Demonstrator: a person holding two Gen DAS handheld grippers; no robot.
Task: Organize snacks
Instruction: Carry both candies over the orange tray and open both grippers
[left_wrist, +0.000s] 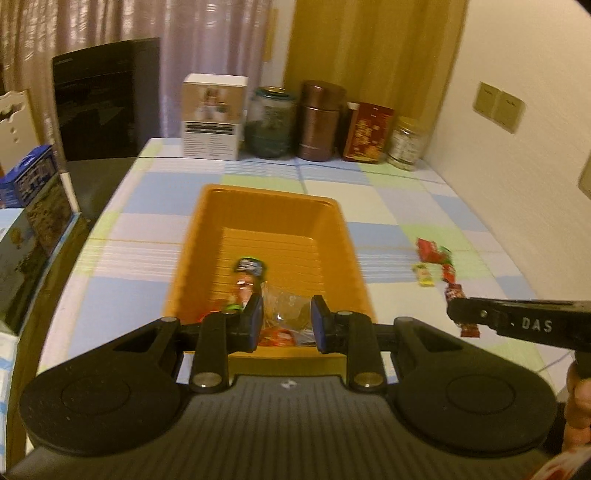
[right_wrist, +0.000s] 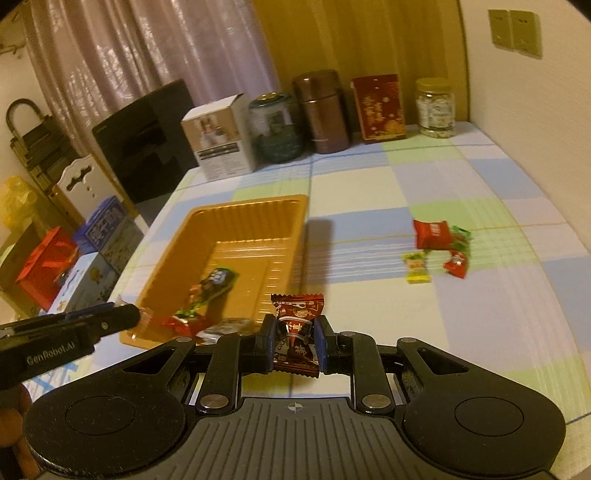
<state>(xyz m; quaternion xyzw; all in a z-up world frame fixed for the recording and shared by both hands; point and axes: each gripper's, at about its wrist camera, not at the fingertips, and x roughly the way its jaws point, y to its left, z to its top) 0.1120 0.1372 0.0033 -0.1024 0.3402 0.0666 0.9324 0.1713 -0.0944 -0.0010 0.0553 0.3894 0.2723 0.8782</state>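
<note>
Right tool (right_wrist: 294, 341) pinches brown candy (right_wrist: 297, 332), bound for orange tray (right_wrist: 236, 218) | left tool (left_wrist: 287, 320) spread above tray, empty | loose candies (right_wrist: 437, 247) wait on surface (right_wrist: 461, 317)

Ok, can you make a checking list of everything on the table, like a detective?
Surface: checked tablecloth in blue, green and white covers the table.
Job's things: orange tray holds several wrapped snacks; dark red candy is held by the right gripper; loose candies lie on the cloth, right of the tray.
Clutter: white box, glass jar, brown canister, red tin and clear snack jar stand along the back edge.
Grippers: left gripper open, above the tray's near end; right gripper shut on the candy.
Cables: nothing seen.
Surroundings: curtains, wall switches, boxes left of the table.
</note>
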